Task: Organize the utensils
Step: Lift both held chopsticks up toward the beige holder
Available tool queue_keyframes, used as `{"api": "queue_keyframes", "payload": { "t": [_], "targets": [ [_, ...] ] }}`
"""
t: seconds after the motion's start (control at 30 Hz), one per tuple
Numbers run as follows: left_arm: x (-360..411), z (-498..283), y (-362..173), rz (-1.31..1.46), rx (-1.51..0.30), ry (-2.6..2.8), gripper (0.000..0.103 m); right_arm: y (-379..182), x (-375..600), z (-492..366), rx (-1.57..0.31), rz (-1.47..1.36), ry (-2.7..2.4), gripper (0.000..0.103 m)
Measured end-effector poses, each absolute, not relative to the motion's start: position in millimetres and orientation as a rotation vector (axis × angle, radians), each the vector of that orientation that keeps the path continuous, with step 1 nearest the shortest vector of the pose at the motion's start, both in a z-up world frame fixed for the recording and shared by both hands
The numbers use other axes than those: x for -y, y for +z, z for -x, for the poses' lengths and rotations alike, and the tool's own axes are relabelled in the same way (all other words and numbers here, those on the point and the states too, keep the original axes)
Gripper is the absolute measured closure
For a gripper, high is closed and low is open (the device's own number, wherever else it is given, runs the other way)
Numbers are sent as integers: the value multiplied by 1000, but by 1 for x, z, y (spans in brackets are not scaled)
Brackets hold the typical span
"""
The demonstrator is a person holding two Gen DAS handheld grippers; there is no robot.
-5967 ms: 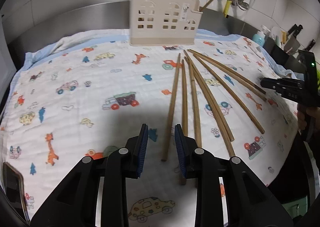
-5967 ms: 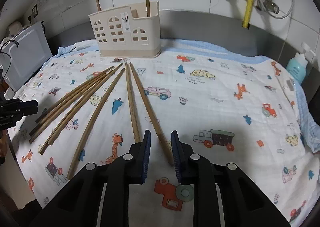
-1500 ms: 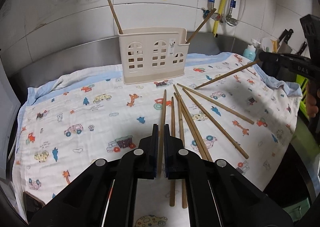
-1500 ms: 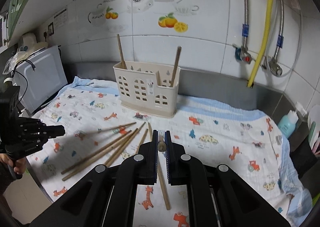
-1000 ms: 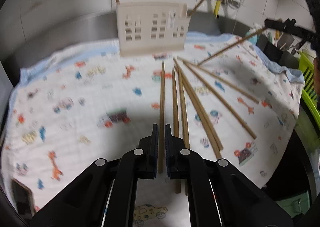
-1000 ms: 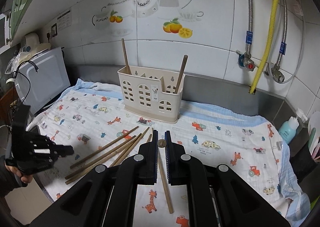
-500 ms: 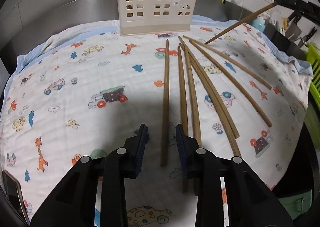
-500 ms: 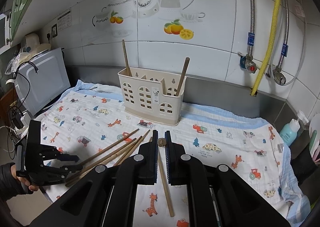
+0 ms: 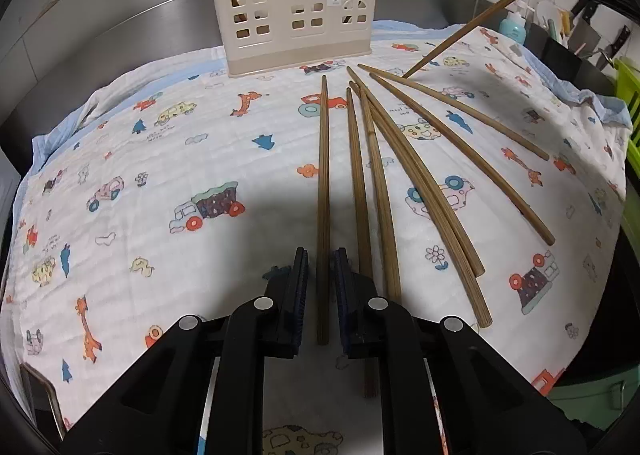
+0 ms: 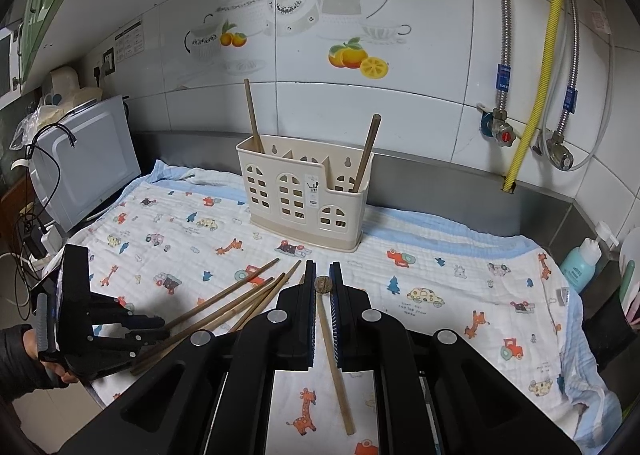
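Several wooden chopsticks [image 9: 376, 183] lie fanned on the cartoon-print cloth [image 9: 160, 175]. My left gripper [image 9: 321, 259] is low over the cloth. Its jaws are closing around the near end of the leftmost chopstick [image 9: 323, 175], with a thin gap still showing on each side. In the right wrist view the left gripper [image 10: 156, 329] sits at the left edge of the fan. My right gripper [image 10: 322, 287] is shut on one chopstick [image 10: 334, 355] and holds it raised in the air. That held chopstick [image 9: 472, 27] slants down from the upper right. The beige holder [image 10: 300, 199] holds two upright chopsticks [image 10: 368, 151].
The holder [image 9: 292, 15] stands at the back of the cloth against a steel upstand. A microwave [image 10: 84, 159] is at the left. A blue bottle [image 10: 580, 263], knives [image 9: 592, 35] and a green rack [image 9: 628, 87] are at the right. Pipes and a yellow hose [image 10: 536, 67] run down the tiled wall.
A second ago the left gripper was shut on the leftmost chopstick. It sank, opened with the stick lying on the cloth, and its jaws have now narrowed around it again. The right gripper kept still.
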State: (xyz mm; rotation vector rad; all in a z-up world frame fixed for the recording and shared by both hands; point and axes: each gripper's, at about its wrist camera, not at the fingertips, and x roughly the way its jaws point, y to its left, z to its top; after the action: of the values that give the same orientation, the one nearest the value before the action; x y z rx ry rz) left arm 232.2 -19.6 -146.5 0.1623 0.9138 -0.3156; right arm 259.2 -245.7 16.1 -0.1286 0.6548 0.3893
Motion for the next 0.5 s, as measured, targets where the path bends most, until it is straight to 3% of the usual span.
{"api": "queue_keyframes", "payload": {
  "t": [0.2, 0.5],
  "targets": [
    [21, -237, -143, -175, -962, -328, 98, 16, 244, -260, -656, 123, 388, 96],
    [11, -244, -129, -91, -982, -354, 98, 16, 247, -258, -647, 115, 393, 96]
  ]
}}
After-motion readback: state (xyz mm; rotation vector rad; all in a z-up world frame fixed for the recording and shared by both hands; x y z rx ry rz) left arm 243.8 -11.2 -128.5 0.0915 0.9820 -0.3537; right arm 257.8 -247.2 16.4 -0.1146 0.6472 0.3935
